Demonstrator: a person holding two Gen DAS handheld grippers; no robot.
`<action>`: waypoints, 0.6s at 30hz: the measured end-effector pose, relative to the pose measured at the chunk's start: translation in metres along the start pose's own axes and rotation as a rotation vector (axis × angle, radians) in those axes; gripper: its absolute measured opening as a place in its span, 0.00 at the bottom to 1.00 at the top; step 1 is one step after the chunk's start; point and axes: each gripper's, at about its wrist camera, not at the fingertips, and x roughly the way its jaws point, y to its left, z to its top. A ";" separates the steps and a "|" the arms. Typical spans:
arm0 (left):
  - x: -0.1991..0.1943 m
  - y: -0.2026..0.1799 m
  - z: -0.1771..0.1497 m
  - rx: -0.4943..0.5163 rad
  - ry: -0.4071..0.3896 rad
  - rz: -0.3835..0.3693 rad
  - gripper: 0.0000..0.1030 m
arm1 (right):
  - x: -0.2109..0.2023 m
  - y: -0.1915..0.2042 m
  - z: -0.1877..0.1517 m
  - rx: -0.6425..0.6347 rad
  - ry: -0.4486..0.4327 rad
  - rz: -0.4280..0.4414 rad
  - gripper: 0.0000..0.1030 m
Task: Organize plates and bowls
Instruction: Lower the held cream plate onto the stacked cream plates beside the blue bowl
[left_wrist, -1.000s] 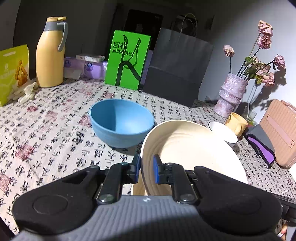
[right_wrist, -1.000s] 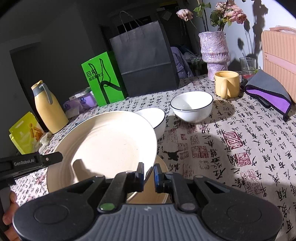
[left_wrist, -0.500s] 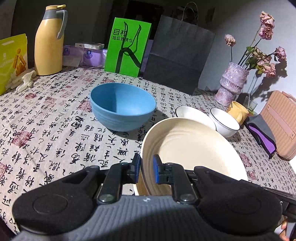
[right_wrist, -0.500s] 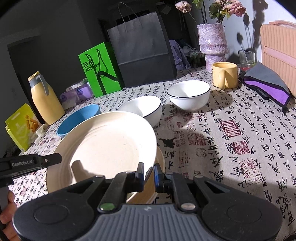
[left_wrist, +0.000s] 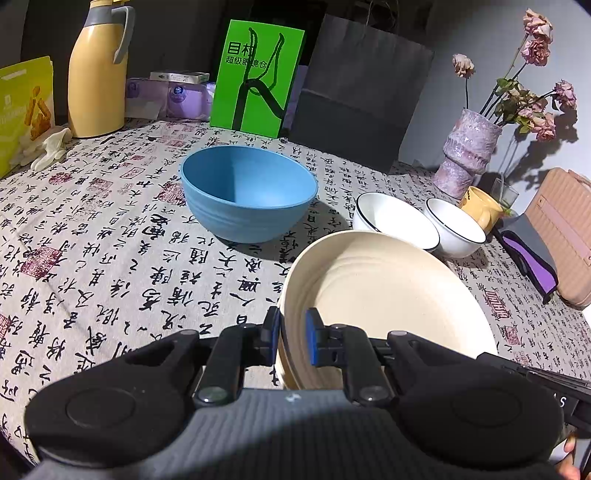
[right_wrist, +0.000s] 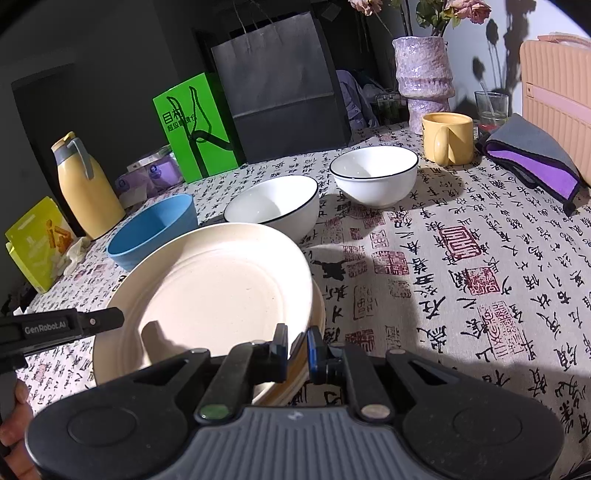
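Cream plate (left_wrist: 388, 291) pinched at opposite rims by left gripper (left_wrist: 292, 338) and right gripper (right_wrist: 297, 345), low centre frame, just above second plate (right_wrist: 317, 314), presumably for stacking; bowls behind.

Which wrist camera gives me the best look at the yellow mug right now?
The right wrist view. There the yellow mug stands large and whole, handle facing the camera, beside the purple vase. The left wrist view shows the mug small at the far right edge, partly hidden behind a white bowl.
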 end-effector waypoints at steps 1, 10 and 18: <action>0.001 0.000 0.000 0.002 0.002 0.002 0.15 | 0.000 0.000 0.000 -0.003 -0.001 -0.002 0.10; 0.004 -0.005 -0.003 0.037 0.006 0.029 0.15 | 0.000 0.008 -0.002 -0.055 -0.016 -0.040 0.10; 0.008 -0.008 -0.006 0.066 0.018 0.051 0.15 | 0.002 0.013 -0.006 -0.110 -0.024 -0.079 0.10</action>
